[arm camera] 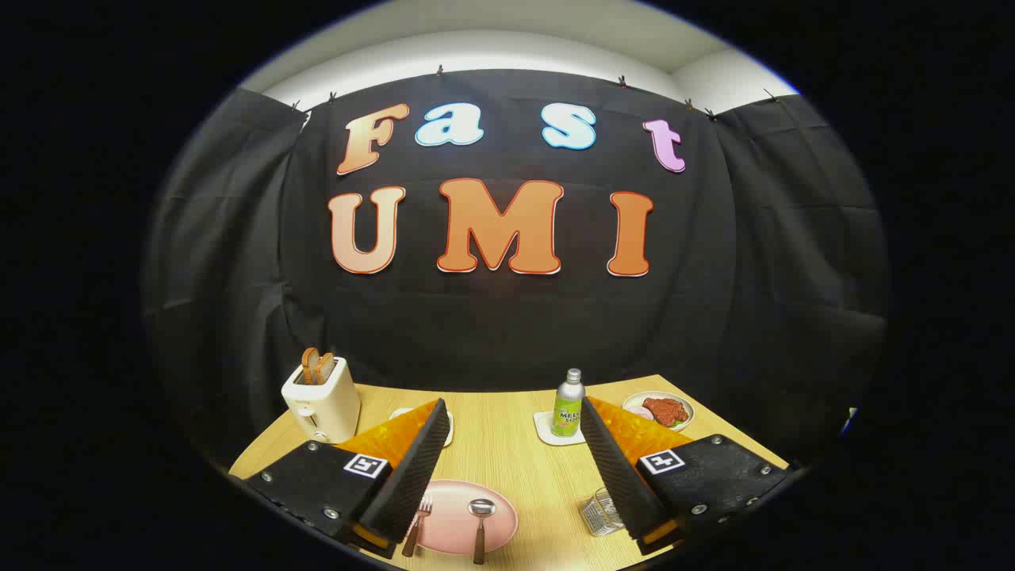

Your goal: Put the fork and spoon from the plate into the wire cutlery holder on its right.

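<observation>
Hovering gripper (514, 468) fingers apart | toaster (321, 399), bottle (568, 403) beyond plate (462, 519)

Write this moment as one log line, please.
gripper: open, above table | fork, spoon: on plate | holder: no cutlery seen

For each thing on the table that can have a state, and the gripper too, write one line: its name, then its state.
Gripper: open, held above the table, holding nothing.
Fork: lying on the plate.
Spoon: lying on the plate.
Plate: pink, flat on the table.
Holder: upright, contents unclear.
Toaster: toast sticking up.
Bottle: upright, capped, on a coaster.
</observation>
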Available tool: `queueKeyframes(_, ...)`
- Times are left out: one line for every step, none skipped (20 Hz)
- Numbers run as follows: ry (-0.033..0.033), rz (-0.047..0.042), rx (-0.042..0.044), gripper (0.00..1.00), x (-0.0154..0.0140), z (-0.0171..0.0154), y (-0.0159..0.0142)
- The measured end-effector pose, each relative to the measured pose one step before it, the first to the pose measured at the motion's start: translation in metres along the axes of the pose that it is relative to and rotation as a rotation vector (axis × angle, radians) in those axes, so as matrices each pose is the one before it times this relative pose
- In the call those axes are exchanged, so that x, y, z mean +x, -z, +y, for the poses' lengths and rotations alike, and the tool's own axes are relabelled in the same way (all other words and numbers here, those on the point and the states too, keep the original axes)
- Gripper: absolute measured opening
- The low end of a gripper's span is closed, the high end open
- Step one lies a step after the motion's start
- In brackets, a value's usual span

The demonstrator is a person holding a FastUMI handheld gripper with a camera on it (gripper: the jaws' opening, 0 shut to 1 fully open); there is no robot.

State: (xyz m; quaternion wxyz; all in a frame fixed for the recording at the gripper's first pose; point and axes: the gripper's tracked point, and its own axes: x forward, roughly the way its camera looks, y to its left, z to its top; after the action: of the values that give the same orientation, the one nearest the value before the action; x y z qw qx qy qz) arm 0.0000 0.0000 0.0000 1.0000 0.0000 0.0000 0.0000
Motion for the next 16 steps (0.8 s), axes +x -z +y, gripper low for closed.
queueKeyframes(-0.00008,0.00127,0.00076,0.99,0.00081,0.00052,0.00026)
queueKeyframes(-0.00028,0.00134,0.00196,0.99,0.00025,-0.00052,0.00070)
queueKeyframes(-0.00121,0.00085,0.00063,0.99,0.00011,0.00080,0.00048)
queueKeyframes(0.00038,0.00171,-0.00055,0.99,0.00050,-0.00026,0.00088)
queueKeyframes(-0.00119,0.00025,-0.00092,0.99,-0.00034,-0.00018,0.00033)
queueKeyframes(-0.00144,0.00010,-0.00130,0.99,0.00020,0.00101,0.00020)
queueKeyframes(0.00016,0.00068,-0.00191,0.99,0.00026,-0.00057,0.00062)
queueKeyframes(-0.00047,0.00038,-0.00136,0.99,0.00006,0.00034,-0.00010)
queueKeyframes(-0.00209,0.00012,-0.00070,0.99,0.00068,0.00134,0.00094)
queueKeyframes(-0.00183,-0.00085,0.00038,0.99,-0.00006,0.00090,-0.00019)
queueKeyframes(-0.00119,0.00143,0.00004,0.99,0.00016,0.00020,0.00149)
queueKeyframes(-0.00068,0.00126,-0.00211,0.99,0.00057,0.00090,0.00207)
queueKeyframes(-0.00056,0.00195,-0.00294,0.99,0.00091,0.00101,0.00083)
queueKeyframes(-0.00055,0.00191,-0.00336,0.99,0.00149,0.00114,0.00264)
queueKeyframes(0.00085,0.00277,-0.00507,0.99,0.00148,0.00104,0.00369)
queueKeyframes(0.00059,0.00337,-0.00751,0.99,0.00217,0.00144,0.00477)
